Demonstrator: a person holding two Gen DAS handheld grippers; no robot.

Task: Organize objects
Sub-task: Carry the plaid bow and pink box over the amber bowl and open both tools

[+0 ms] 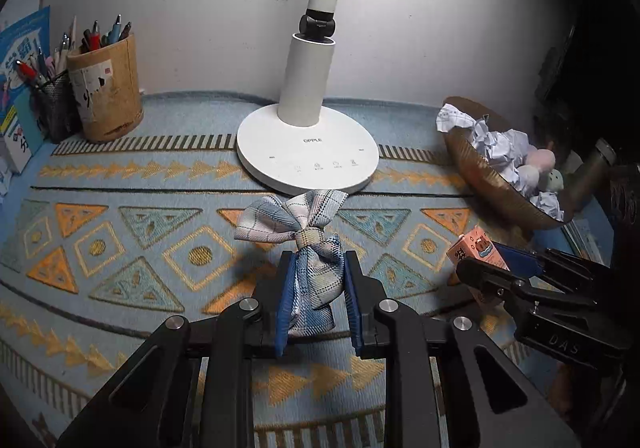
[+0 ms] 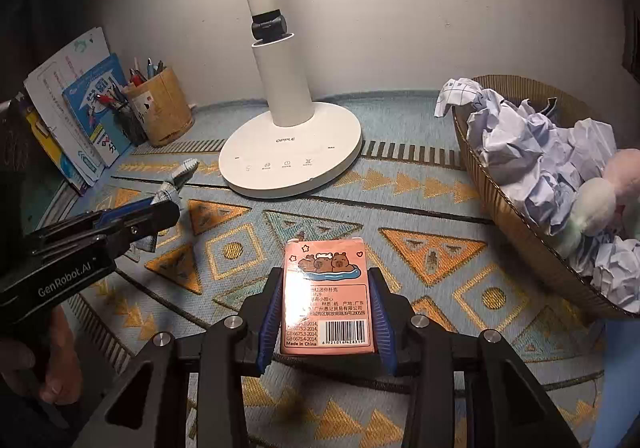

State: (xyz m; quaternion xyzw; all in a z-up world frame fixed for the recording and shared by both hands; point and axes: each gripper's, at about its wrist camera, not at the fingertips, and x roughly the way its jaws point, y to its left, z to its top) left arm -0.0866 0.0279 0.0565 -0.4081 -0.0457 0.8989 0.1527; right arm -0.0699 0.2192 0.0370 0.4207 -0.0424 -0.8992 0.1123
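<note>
My left gripper (image 1: 318, 268) is shut on a blue-and-white plaid bow (image 1: 304, 232), holding its tails above the patterned mat; the bow's loops point toward the lamp base. It also shows in the right wrist view (image 2: 176, 183), at the left gripper's tip (image 2: 160, 207). My right gripper (image 2: 326, 288) is shut on a pink card box (image 2: 326, 288) printed with capybaras and a barcode, held above the mat. In the left wrist view the right gripper (image 1: 496, 272) holds the box (image 1: 474, 248) at the right.
A white OPPLE desk lamp (image 1: 308, 155) stands at the back middle. A woven basket (image 2: 516, 215) of crumpled paper and plush toys sits at right. Pen holders (image 1: 106, 87) and books (image 2: 96, 115) stand at back left. A patterned mat (image 1: 140, 232) covers the table.
</note>
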